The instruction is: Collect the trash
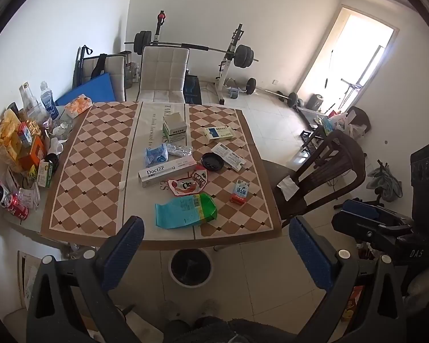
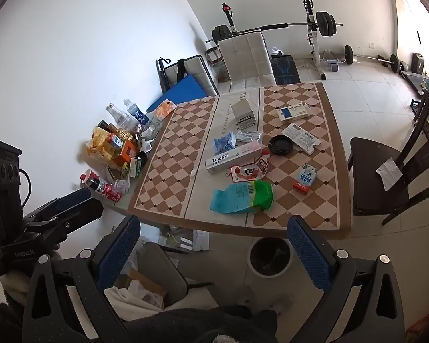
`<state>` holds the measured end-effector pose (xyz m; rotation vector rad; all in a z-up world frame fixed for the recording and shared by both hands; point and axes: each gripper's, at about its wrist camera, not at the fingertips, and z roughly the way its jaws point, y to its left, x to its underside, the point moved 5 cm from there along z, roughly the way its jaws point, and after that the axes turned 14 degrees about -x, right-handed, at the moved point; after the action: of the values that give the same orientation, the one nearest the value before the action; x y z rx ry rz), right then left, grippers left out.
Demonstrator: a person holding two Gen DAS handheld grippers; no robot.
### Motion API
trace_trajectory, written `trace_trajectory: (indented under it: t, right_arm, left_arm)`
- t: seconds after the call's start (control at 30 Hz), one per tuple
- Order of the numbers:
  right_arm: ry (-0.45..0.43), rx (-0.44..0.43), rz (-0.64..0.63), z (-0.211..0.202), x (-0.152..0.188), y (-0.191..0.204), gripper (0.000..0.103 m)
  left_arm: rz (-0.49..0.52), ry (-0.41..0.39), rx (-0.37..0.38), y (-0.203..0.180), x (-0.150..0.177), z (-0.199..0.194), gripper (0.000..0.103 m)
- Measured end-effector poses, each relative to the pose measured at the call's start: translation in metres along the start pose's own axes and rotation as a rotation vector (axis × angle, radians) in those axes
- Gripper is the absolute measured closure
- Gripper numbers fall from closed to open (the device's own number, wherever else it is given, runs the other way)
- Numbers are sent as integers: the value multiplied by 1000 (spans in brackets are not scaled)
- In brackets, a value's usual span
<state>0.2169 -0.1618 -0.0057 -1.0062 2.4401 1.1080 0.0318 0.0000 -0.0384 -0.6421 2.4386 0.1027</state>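
Checkered table point(image 1: 85, 154): green bag point(image 1: 186, 211) ahead of both spread, empty hand-held grippers point(image 1: 216, 245) point(image 2: 213, 245).

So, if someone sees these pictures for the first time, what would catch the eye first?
Probably the brown-and-cream checkered tablecloth strewn with litter, above all the crumpled green and teal plastic bag near its front edge and the long white "Doctor" box behind it. Next, the round black-lined waste bin on the floor just in front of the table, framed between the open blue-padded fingers of the left gripper.
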Motion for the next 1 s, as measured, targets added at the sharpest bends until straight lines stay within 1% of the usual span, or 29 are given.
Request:
trace_trajectory:
  t: [0.43, 0.5, 1.0]
  right_arm:
    - [0, 6, -3, -2, 2, 2, 0]
    - [0, 7, -4, -2, 2, 3, 0]
    - [0, 12, -9, -3, 2, 5, 0]
  left_arm:
    - [10, -5, -9, 1, 0, 0, 0]
    - [12, -7, -8, 1, 4, 0, 0]
    - [20, -10, -20, 0, 1, -2, 0]
